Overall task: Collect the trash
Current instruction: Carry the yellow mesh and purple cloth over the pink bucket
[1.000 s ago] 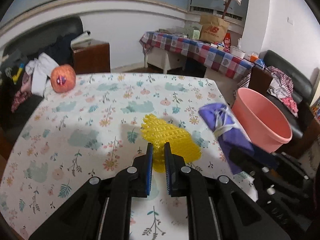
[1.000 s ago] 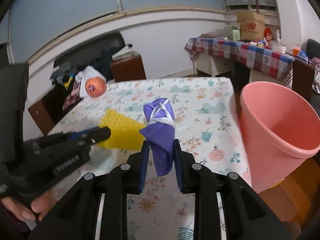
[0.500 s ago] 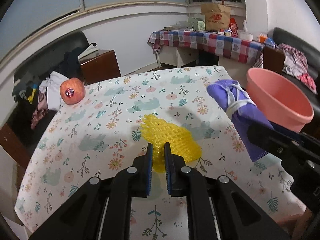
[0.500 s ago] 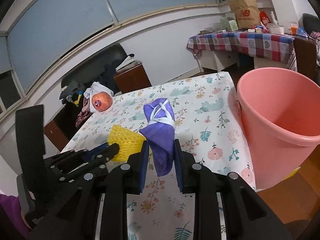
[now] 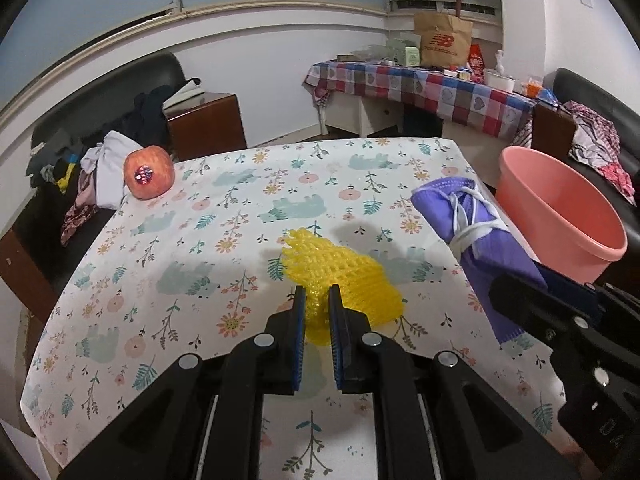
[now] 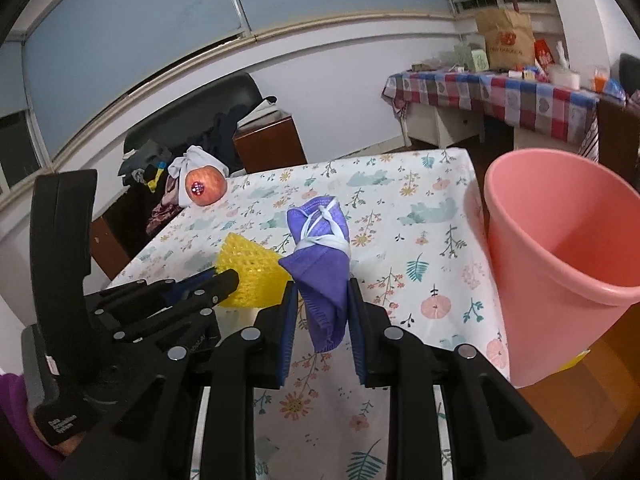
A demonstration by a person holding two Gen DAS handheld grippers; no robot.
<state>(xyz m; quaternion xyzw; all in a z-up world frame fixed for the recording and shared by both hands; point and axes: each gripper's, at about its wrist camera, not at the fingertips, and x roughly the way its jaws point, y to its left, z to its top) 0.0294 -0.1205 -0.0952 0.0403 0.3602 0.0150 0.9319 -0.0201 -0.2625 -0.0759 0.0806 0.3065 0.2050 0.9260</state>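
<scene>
My left gripper (image 5: 316, 300) is shut on a yellow foam fruit net (image 5: 340, 276), held just above the floral table (image 5: 180, 280); the net also shows in the right wrist view (image 6: 252, 272). My right gripper (image 6: 322, 292) is shut on a purple face mask (image 6: 320, 248) tied with its white straps, lifted above the table's right part; the mask also shows in the left wrist view (image 5: 468, 224). A pink bucket (image 6: 560, 248) stands off the table's right edge, right of the mask; it also shows in the left wrist view (image 5: 560, 216).
A red apple (image 5: 148, 172) with a sticker sits at the table's far left corner. Clothes lie on a black sofa (image 5: 100, 120) behind it. A checkered table (image 5: 420, 88) with a paper bag stands at the back right.
Both grippers have drawn back and risen a little with their loads, so more of the table shows. The bucket now sits farther right of the mask in the right wrist view.
</scene>
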